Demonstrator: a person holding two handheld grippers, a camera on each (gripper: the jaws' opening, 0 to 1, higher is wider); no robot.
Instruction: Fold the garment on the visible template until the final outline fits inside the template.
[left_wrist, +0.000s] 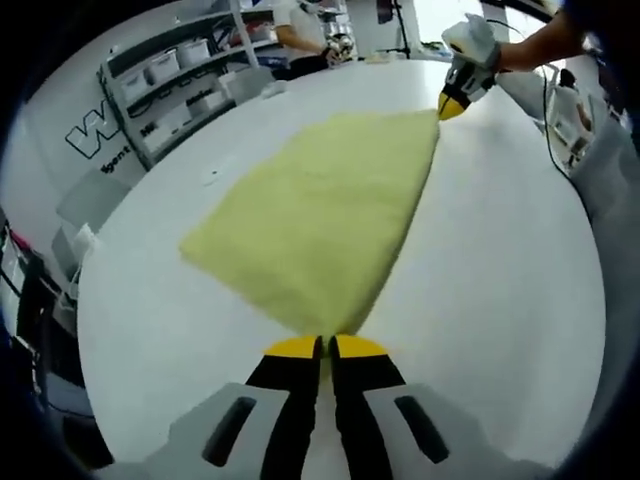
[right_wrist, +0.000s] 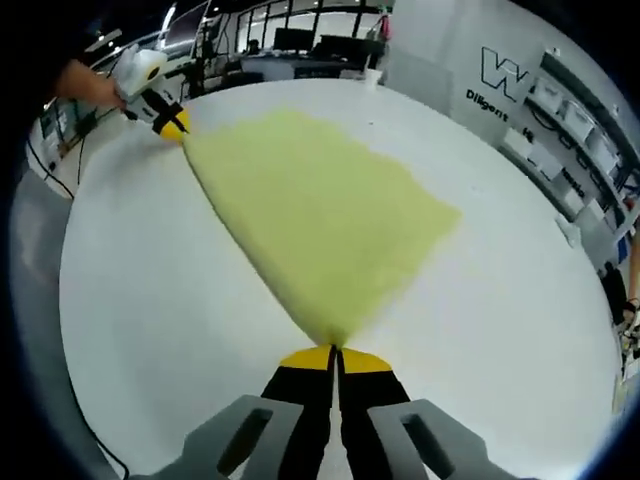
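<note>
A pale yellow fleecy garment (left_wrist: 325, 215) lies flat on a white table (left_wrist: 500, 280), folded into a rough four-sided shape. My left gripper (left_wrist: 327, 345) is shut on its near corner. The right gripper (left_wrist: 449, 108) shows at the far corner, shut on the cloth, held by a hand. In the right gripper view the same garment (right_wrist: 320, 220) stretches away from my right gripper (right_wrist: 335, 352), which pinches its near corner. The left gripper (right_wrist: 175, 127) holds the far corner there. The edge between the two held corners is taut and straight. No template outline is discernible on the table.
Grey shelving with white bins (left_wrist: 185, 75) stands beyond the table's far left side. A person (left_wrist: 300, 30) stands at the far end of the table. Cables (left_wrist: 560, 120) hang off the right edge. Desks with monitors (right_wrist: 300, 45) fill the background.
</note>
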